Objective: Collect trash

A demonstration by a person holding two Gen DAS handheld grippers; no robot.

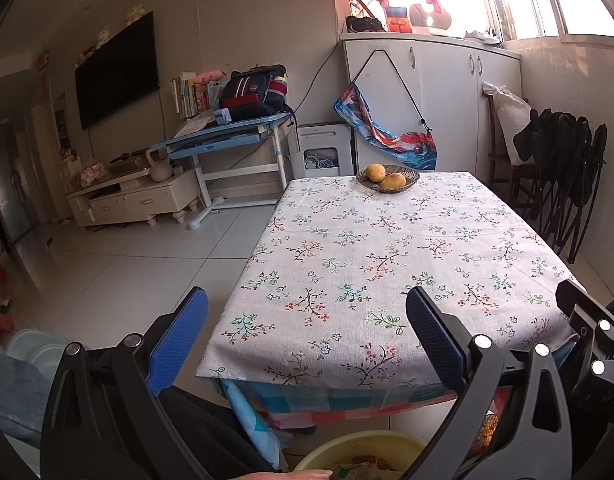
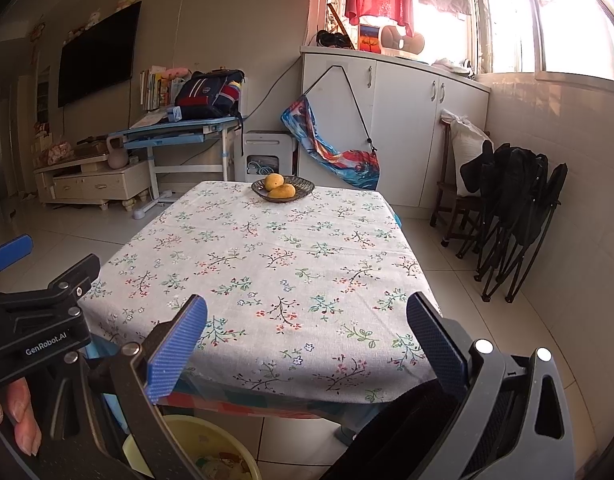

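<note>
Beyond both pairs of fingers spreads the table (image 1: pixel 387 260), draped in a floral cloth whose top carries no visible litter. At its far end, well ahead of the fingertips, sits a dark dish (image 1: pixel 388 178) holding two yellow fruits (image 1: pixel 383 177), which are not trash.

Below and behind the fingers, at the near table edge on the floor, stands a yellow basin (image 2: pixel 175 436); inside it lies the trash (image 2: pixel 219 462), apparently paper scraps and wrappers, mostly hidden by the gripper bodies. It probably handles as light, soft and crushable material, so a pinch on a crumpled fold or protruding edge should serve; a firm squeeze carries little risk.

Left gripper (image 1: pixel 307 340): blue pads spread wide, nothing between them, held above the near table edge. Right gripper (image 2: pixel 307 340): likewise spread wide and empty, alongside the left.

Judging from the bare cloth, collection looks largely complete, though the basin contents cannot be confirmed in full.
</note>
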